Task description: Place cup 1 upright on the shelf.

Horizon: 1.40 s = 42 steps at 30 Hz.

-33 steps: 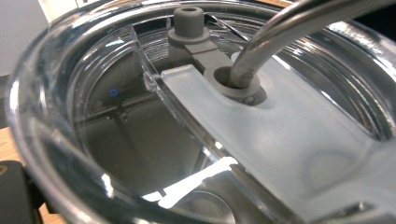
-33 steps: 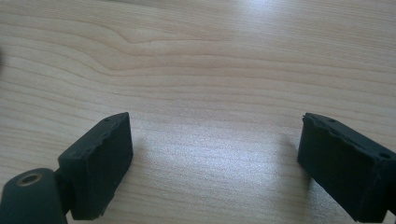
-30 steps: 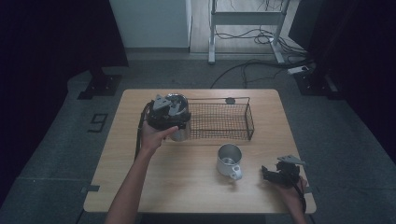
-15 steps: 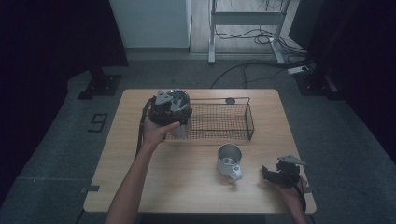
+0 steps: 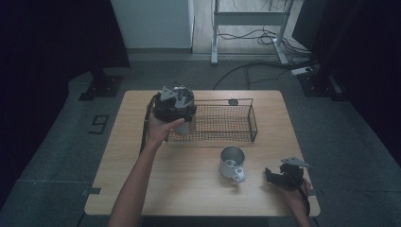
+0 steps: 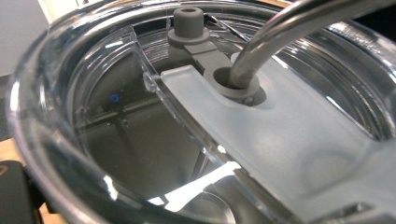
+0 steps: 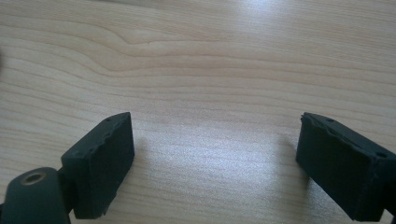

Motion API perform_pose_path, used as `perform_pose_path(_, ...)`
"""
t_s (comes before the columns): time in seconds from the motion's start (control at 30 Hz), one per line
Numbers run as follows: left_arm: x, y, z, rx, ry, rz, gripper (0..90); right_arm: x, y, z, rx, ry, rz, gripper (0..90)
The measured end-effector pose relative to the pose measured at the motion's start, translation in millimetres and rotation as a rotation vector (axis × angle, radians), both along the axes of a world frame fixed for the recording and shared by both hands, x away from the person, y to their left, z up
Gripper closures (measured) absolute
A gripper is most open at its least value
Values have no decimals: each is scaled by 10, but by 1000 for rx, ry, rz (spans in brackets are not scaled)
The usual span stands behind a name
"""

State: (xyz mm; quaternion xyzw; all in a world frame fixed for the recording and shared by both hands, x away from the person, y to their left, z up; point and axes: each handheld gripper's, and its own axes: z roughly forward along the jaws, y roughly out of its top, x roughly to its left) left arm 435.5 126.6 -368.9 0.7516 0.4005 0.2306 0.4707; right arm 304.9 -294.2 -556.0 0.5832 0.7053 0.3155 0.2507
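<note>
Two grippers are working at the table (image 5: 142, 156). Left gripper (image 5: 176, 105) is hovering at the near-left corner of the wire basket (image 5: 236, 124), with a tumbler (image 5: 185, 126) under it; its camera is looking straight down onto the clear lid (image 6: 261, 121) and metal straw (image 6: 289, 28), and whether its jaws are gripping cannot be told. Right gripper (image 7: 215, 163) is resting low at the table's near-right edge, jaws apart with bare wood between them, having just been closing slightly. Steel mug (image 5: 231, 162) is standing between basket and right gripper.

Recording lab, dark curtains (image 5: 56, 42), floor cables (image 5: 255, 66), lone table (image 5: 189, 189)
</note>
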Motion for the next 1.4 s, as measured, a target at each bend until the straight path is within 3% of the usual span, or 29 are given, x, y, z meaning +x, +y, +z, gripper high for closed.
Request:
perform_pose_path(0.7,203,-46,49,2,4,7,38,-2,0,1,1,1,-1,113)
perform_pose_path(1.4,463,-153,-88,19,19,31,38,-2,0,1,1,0,-2,116)
